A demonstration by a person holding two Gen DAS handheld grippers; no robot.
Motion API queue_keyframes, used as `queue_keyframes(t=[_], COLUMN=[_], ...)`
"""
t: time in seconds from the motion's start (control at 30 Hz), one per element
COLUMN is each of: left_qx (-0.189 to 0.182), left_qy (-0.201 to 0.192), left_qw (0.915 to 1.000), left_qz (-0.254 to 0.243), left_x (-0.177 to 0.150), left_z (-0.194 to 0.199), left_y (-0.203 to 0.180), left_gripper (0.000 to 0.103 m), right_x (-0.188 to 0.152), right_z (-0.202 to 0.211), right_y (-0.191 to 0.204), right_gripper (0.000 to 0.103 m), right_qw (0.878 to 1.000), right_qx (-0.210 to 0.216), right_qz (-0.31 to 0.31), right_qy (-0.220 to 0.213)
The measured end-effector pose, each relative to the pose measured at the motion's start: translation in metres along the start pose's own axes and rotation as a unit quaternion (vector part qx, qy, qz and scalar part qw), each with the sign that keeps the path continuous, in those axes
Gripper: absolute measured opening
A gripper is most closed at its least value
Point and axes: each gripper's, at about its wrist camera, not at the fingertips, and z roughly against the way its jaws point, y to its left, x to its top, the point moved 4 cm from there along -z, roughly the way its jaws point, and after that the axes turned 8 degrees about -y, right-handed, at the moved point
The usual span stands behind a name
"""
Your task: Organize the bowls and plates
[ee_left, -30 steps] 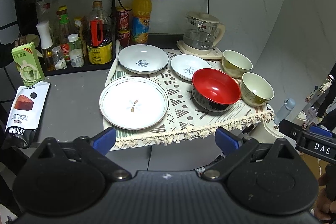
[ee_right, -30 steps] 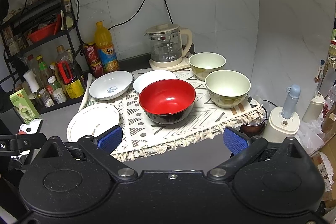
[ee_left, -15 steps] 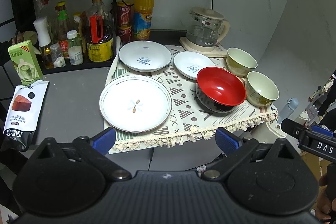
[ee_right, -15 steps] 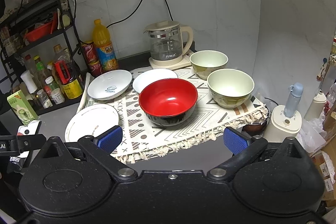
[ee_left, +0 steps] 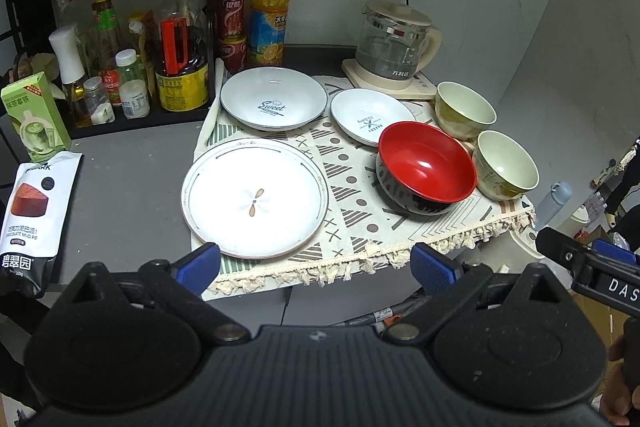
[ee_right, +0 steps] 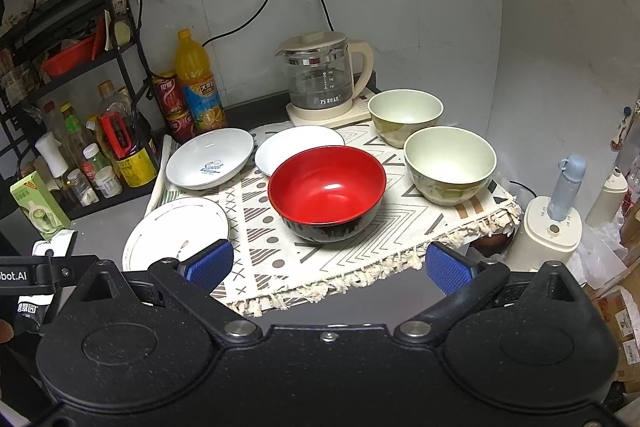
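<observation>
Both tools held back off the near edge of the counter (ee_left: 132, 163), prob. to size up the layout before a first pick; left tool (ee_left: 314, 263) spread wide w/ nothing in it, aimed at the big flat plate (ee_left: 255, 197); right tool (ee_right: 328, 265) likewise wide & empty, lined up on the red bowl (ee_right: 326, 189); all dishes sit singly on the patterned cloth (ee_left: 352, 223), none stacked, so sorting looks not yet started; behind the big plate, the "Sweet" plate (ee_left: 273, 97) & small plate (ee_left: 370, 115); two pale green bowls (ee_right: 449, 163) (ee_right: 405, 114) at the right, near one & far one; kettle (ee_right: 326, 77) at the back; vs 1 s ago, dishes unmoved, both tools a bit closer in, spread unchanged.
</observation>
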Motion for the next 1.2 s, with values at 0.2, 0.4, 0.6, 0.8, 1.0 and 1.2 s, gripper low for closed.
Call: queue_keyframes(t=[0.2,0.4,0.6,0.8,1.0,1.2], left_qx=[-0.003,-0.001,-0.01,-0.035,-0.066,-0.098], left_qy=[0.004,0.003,0.009,0.014,0.018,0.034], left_qw=[1.0,0.9999,0.9998,0.9988,0.9959,0.9916], left_qz=[-0.004,-0.011,-0.016,-0.032,-0.059,-0.077], left_x=[0.003,0.007,0.011,0.024,0.041,0.053], left_z=[-0.007,-0.013,-0.022,-0.042,-0.073,-0.101], left_y=[0.0,0.001,0.004,-0.003,-0.018,-0.036], left_gripper=[0.1,0.1,0.1,0.1,0.1,0.1], right_x=[0.002,0.005,0.008,0.009,0.011,0.014], right_z=[-0.006,-0.012,-0.017,-0.027,-0.041,-0.058], right_y=[0.0,0.003,0.006,-0.004,-0.018,-0.035], right_gripper=[0.103,0.103,0.103,0.103,0.103,0.103], right_qw=[1.0,1.0,1.0,0.999,0.997,0.992], right_qx=[-0.003,0.005,0.002,-0.021,-0.064,-0.103], right_qz=[-0.003,-0.004,-0.004,-0.029,-0.051,-0.071], right_qy=[0.001,-0.003,-0.006,-0.003,0.0,0.013])
